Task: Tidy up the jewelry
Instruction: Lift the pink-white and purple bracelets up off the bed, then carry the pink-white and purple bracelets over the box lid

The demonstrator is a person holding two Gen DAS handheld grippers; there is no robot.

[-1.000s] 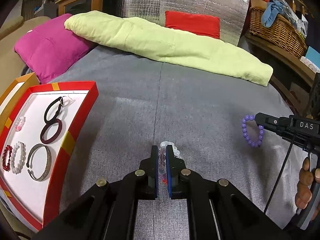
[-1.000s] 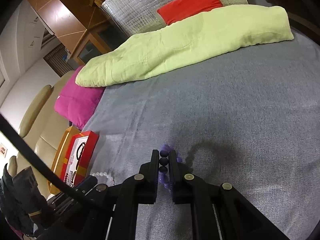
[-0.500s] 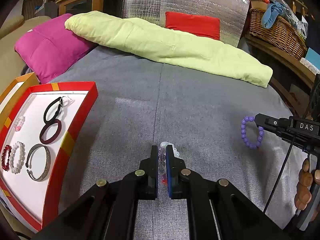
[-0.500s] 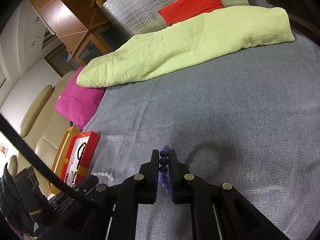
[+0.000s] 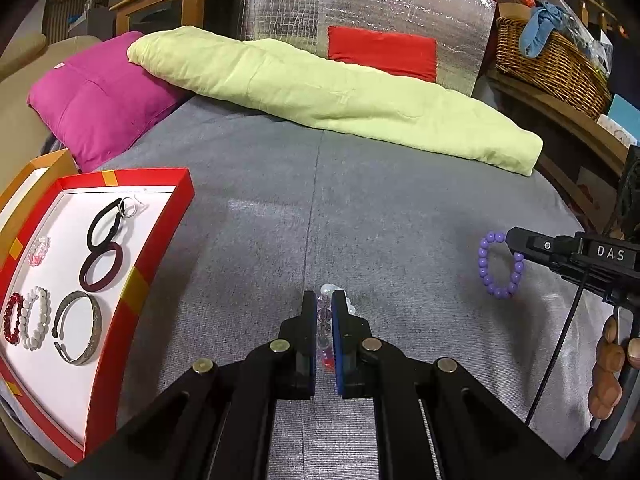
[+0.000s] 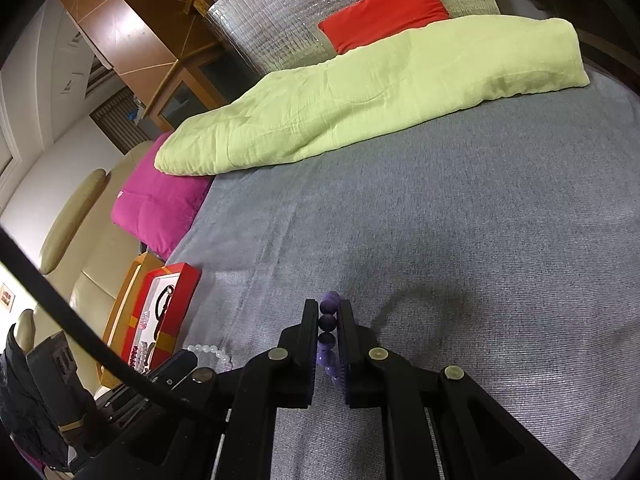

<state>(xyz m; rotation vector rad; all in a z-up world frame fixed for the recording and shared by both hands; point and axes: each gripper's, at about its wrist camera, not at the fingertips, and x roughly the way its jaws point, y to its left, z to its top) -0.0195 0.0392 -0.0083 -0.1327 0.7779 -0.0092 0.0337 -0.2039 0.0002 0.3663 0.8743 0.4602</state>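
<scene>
A: Left gripper [image 5: 323,314] clamped on a pale bead bracelet [image 5: 325,322], fingers [image 5: 308,322] nearly together, clear and pinkish beads showing in the narrow gap, a few white ones poking out past the tips. Right gripper [image 6: 328,322] likewise closed tight, on a purple bead bracelet [image 6: 329,338]; most of its loop hangs free beyond the tips in the left wrist view, above the grey bed cover [image 5: 400,220].

B: Next, likely carrying both over to the red tray [image 5: 160,256], well off to the left of the left fingers. Best done one at a time: left first, being nearer. Keeping the grip firm until low over the white lining, then opening only when the beads rest on it, so nothing rolls or bounces over the rim.

A: Worth aiming for bare lining. Already inside: a black hair tie [image 5: 107,220] with a small silver ring at the far end, a dark maroon bangle [image 5: 101,266] just below it, a small pink piece [image 5: 38,250] to the left, then nearer, a red bead bracelet [image 5: 13,318], a white bead bracelet [image 5: 37,317] touching it, and an open metal cuff [image 5: 78,330] beside those.

B: Free room looks largest at the near corner and along the far edge. An orange box [image 5: 40,166] behind the tray, contents not visible.
</scene>
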